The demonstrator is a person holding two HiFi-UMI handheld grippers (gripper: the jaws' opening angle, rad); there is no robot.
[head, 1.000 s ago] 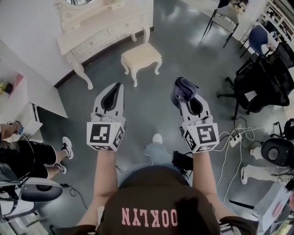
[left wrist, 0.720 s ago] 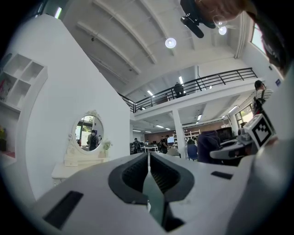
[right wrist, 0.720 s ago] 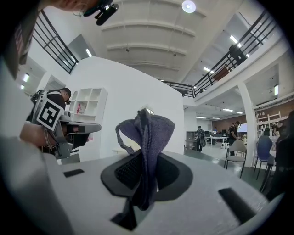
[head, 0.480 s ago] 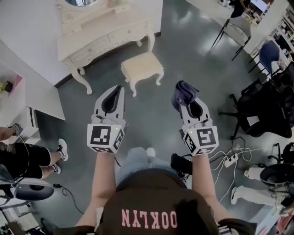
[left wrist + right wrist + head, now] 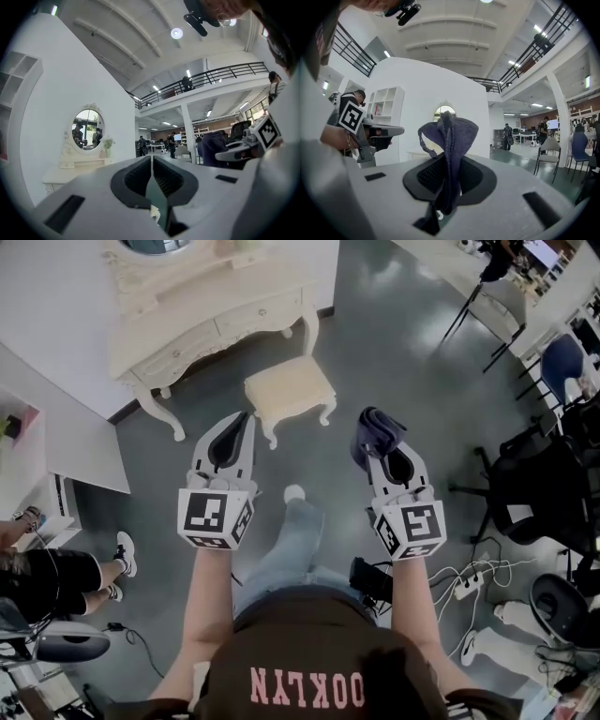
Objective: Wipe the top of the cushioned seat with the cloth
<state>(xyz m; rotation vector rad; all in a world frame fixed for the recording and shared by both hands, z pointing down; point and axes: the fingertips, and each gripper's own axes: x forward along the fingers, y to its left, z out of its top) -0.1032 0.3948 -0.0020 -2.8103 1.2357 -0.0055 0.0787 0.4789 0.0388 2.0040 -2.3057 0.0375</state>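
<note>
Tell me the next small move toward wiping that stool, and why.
Probably carry the right gripper forward and down toward the cushioned seat. Its jaws are clamped on the cloth, but it hangs in the air short of the seat, which stands on the floor ahead. The left gripper is shut on nothing, so it likely need not act.

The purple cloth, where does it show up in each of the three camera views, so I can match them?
Head view: cloth right of centre, sticking out of the right gripper.
Left gripper view: cloth at mid right, a dark bundle beside the other gripper's marker cube.
Right gripper view: cloth dead centre, pinched between the jaws.
Shared landmark: the white dressing table with its oval mirror.
</note>
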